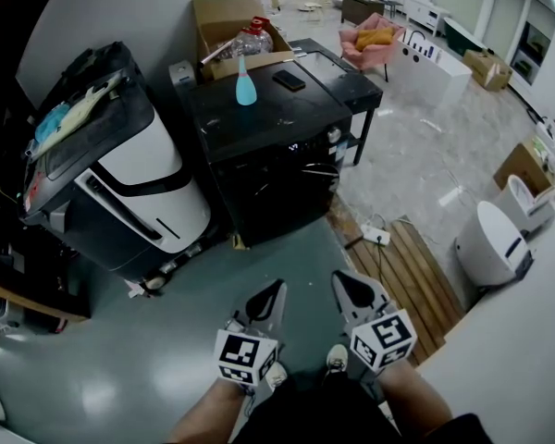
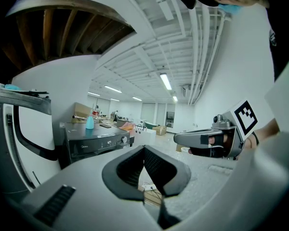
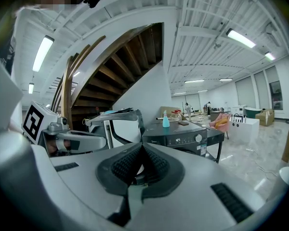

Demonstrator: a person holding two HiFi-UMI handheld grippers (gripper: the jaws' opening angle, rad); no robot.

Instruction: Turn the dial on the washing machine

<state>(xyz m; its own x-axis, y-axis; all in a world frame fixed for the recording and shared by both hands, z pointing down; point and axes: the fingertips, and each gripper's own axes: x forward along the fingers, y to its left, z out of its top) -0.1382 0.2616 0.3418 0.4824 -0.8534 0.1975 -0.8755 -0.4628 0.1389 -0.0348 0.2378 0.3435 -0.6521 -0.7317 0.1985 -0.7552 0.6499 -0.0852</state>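
left gripper (image 1: 276,292), right gripper (image 1: 340,283): both clenched empty, held side by side, near. washing machine (image 1: 259,146): set far ahead, well apart; dial (image 3: 198,138) at panel's right end. blue bottle (image 1: 246,83) stood on top.

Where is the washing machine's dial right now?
In the right gripper view, the dial sits on the washing machine, at the right end of its front panel, beside the display.

Glossy grey floor (image 1: 259,257), white wall (image 1: 120,17) — pink armchair (image 1: 375,40) far back, ceiling strip lights (image 2: 165,81).
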